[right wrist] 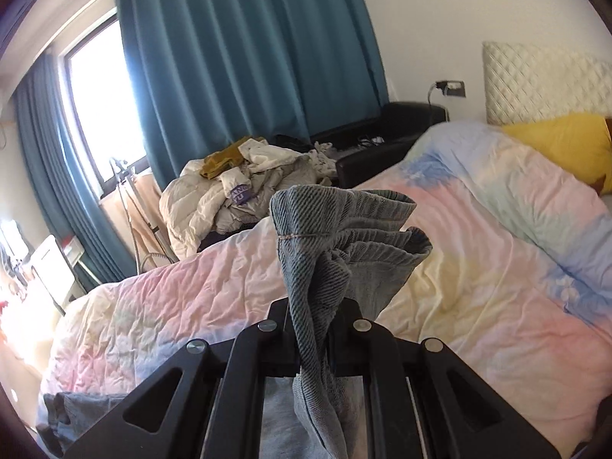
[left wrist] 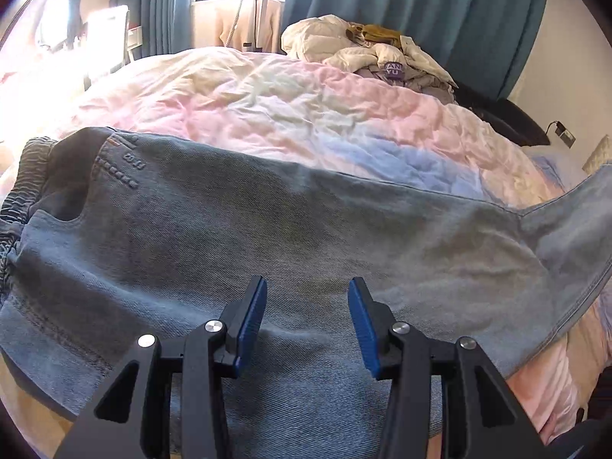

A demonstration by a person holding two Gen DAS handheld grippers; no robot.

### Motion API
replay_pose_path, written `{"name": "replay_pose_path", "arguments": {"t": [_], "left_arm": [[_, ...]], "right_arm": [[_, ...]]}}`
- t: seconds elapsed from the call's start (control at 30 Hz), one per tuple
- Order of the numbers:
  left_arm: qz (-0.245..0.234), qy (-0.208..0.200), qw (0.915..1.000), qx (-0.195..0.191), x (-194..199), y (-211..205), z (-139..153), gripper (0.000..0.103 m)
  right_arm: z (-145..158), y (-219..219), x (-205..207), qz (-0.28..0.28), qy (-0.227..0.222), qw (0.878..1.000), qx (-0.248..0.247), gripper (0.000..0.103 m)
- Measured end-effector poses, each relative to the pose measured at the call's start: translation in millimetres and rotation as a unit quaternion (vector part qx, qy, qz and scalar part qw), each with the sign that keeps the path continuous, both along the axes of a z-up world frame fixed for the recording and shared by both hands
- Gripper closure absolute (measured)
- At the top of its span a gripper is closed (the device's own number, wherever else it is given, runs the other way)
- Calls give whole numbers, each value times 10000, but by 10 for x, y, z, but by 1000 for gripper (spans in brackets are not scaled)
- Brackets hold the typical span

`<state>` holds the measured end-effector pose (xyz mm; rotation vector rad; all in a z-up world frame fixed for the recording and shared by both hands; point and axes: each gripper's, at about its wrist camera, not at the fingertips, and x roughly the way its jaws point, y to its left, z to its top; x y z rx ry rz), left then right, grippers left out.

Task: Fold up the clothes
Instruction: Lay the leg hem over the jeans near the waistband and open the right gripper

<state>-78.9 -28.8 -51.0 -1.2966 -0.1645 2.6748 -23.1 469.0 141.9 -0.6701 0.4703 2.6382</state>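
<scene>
Jeans [left wrist: 267,229] lie flat on the bed [left wrist: 267,107]; the right gripper [right wrist: 311,329] pinches the bunched hems, the left gripper [left wrist: 306,325] hovers spread above. Carry hems toward nine o'clock, aligned with the waistband.

I see a bed [left wrist: 267,107] under a crumpled pastel quilt [right wrist: 478,267]. Jeans [left wrist: 267,229] lie spread across it; yellow pillow [right wrist: 562,145] at the headboard end; heaped pale clothes [left wrist: 363,49] beyond the far edge.
</scene>
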Motion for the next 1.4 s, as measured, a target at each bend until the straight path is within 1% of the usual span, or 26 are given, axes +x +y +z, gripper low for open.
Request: {"name": "replay_pose_path", "arguments": {"t": [0.1,0.2,0.33,0.4,0.53,0.63,0.7,0.77,0.83,0.9,0.97,1.0,1.1,1.2,1.3,1.4], "left_arm": [[76,76,9998,139,-3,-111,57,58],[162,138,9994,276,12,-220,108,58],[313,189,9984,433,16,-358,147,58],[356,180,9979,514,20,-406,151,58],[357,172,9974,607,34,-452,151,58],[365,183,9972,630,33,-464,152,58],[357,193,9971,649,34,-473,148,58],[339,178,9967,716,34,-482,138,58],[307,180,9963,782,38,-483,132,58],[270,204,9961,814,43,-469,132,58],[216,220,9960,833,42,-446,134,58],[182,229,9959,858,45,-435,138,58],[45,274,9946,1000,67,-411,151,58],[-49,348,9933,1097,109,-386,171,58],[-73,428,9934,1066,116,-360,193,58],[-117,467,9918,1188,126,-362,198,58]], "right_arm": [[113,-418,-94,281,33,9992,284,95],[137,-817,-197,538,36,9966,619,95],[27,-1390,-289,966,-48,9883,1177,95],[-123,-1698,-319,1210,-143,9823,1425,95],[-570,-2266,-296,1680,-245,9708,1697,95],[-992,-2687,-263,2124,-475,9559,1970,95],[-1331,-2940,-243,2479,-806,9413,2143,95],[-1692,-3180,-238,2835,-1224,9226,2312,95],[-2042,-3326,-217,3084,-1609,9037,2496,95],[-2265,-3340,-213,3206,-1868,8935,2529,95],[-2329,-3284,-254,3254,-1972,8953,2315,95],[-2321,-3244,-256,3265,-1935,8984,2208,95],[-2201,-3179,-181,3294,-1583,9051,2175,95],[-1995,-3150,-101,3293,-1185,9128,2103,95],[-1940,-3180,-59,3434,-1172,9126,1887,95],[-2057,-3224,-47,3597,-1309,9095,1618,95]]}}
